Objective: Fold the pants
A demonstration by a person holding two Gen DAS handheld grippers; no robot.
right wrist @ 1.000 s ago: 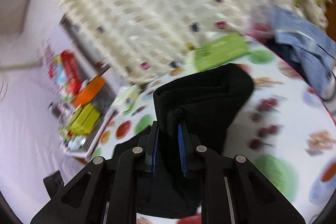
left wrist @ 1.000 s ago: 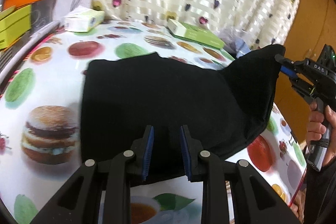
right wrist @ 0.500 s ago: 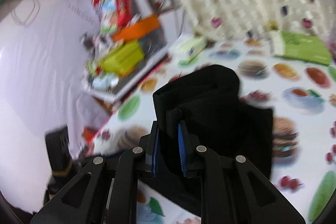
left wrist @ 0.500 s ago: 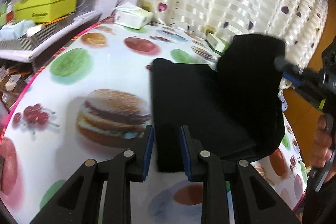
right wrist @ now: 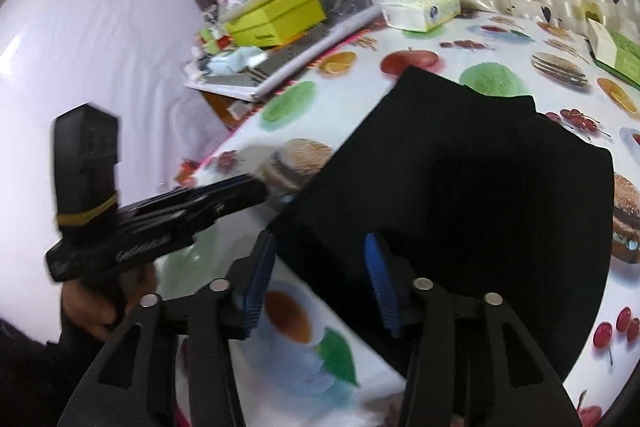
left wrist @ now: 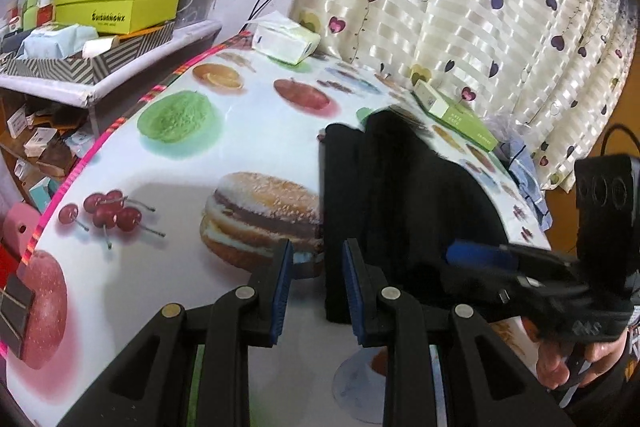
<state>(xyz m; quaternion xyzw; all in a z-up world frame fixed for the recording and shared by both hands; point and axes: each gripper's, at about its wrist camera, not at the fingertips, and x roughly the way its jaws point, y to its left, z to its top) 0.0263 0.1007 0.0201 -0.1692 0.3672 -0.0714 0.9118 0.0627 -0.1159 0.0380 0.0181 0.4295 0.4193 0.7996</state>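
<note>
The tablecloth [left wrist: 248, 131], printed with fruit and burgers, shows bare surface left of the folded black pants [left wrist: 404, 203], out to its pink edge. The left gripper [left wrist: 316, 277] has its fingers apart, holding nothing, at the pants' near left corner. Only this view reads part of a word on the lime-yellow box [left wrist: 116, 3], too small to make out. The right gripper [right wrist: 320, 279] is spread wide over the pants' near edge, released; its view alone shows the tissue pack [right wrist: 420, 7] front on.

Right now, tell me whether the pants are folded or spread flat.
Folded. The black pants lie doubled on the table, stacked layers showing along their left edge; both grippers are open, gripping nothing.
</note>
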